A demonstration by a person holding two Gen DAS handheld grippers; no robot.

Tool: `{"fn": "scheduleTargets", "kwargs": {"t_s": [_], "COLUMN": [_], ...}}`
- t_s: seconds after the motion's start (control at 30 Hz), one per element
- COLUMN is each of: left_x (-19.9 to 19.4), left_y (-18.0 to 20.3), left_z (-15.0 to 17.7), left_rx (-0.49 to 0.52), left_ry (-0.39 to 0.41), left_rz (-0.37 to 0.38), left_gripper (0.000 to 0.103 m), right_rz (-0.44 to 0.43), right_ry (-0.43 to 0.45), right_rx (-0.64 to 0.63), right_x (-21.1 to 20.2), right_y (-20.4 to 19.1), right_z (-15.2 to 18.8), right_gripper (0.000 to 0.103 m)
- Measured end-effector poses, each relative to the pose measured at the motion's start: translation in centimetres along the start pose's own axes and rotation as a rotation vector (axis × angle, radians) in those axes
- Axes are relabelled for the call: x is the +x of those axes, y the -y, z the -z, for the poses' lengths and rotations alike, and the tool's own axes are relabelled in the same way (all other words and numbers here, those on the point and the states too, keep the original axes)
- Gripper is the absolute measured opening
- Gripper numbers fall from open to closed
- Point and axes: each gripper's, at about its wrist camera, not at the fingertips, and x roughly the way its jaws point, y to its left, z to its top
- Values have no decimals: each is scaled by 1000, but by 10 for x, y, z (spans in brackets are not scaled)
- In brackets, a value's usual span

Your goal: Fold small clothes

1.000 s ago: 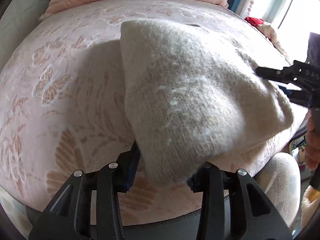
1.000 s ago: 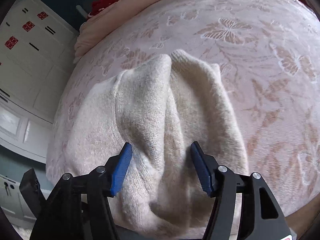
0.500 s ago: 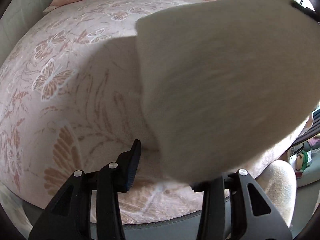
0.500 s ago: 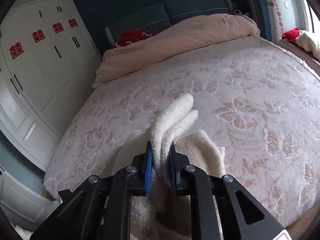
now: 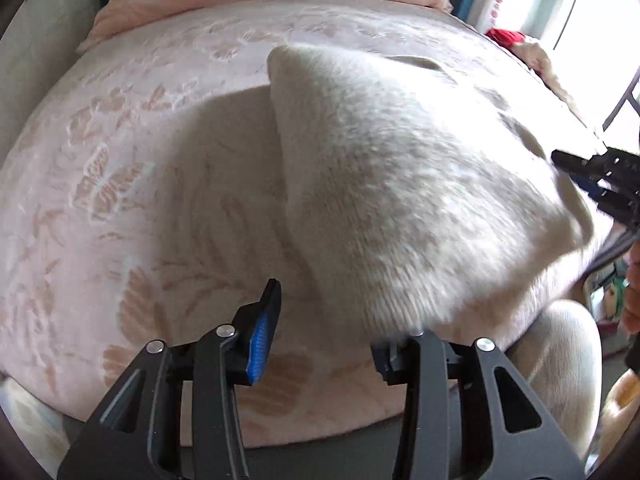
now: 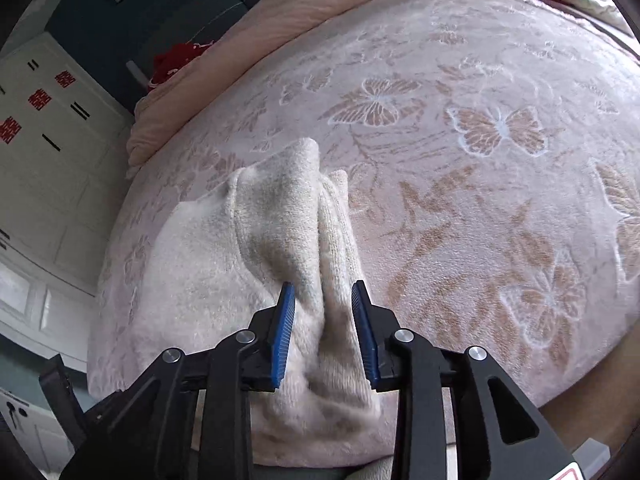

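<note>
Your left claw (image 5: 326,332) stands part open; the sweater (image 5: 400,184) covers its right pad, so you cannot tell any grip. Your right claw (image 6: 323,330) is opening around a bunched fold, pads barely clear. Bare bedspread (image 6: 500,200) lies right. The cream, fuzzy sweater sits at the bed's near edge.

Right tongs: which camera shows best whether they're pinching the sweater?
The right wrist view: the right tongs straddle a ridge of the cream sweater, jaws opening, pads barely off the knit. The left wrist view shows only their dark tips at the sweater's far edge.
</note>
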Motion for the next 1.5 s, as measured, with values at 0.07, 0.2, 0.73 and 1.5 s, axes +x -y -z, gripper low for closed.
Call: {"fn": "scheduleTargets", "kwargs": {"t_s": [0.07,0.2,0.73,1.5], "left_x": [-19,-64,13,7], "left_y": [0,11,37,45], "left_z": [5,-1,-23,-42], "left_rx": [23,0,64,110], "left_ry": [12,84,-27,-10], "left_rz": [21,139,-82,-115], "left_gripper": [41,42,65,69], "right_rz": [-19,-40,173,105], "right_ry": [24,4,-207,-113], "right_rx": [-43,-168,-232,-182], "right_x": [-20,-33,46,80], "right_y": [-11,-44,-26,-65], "right_z": [12,37,55,-58], "right_gripper": [28,8,0,2]}}
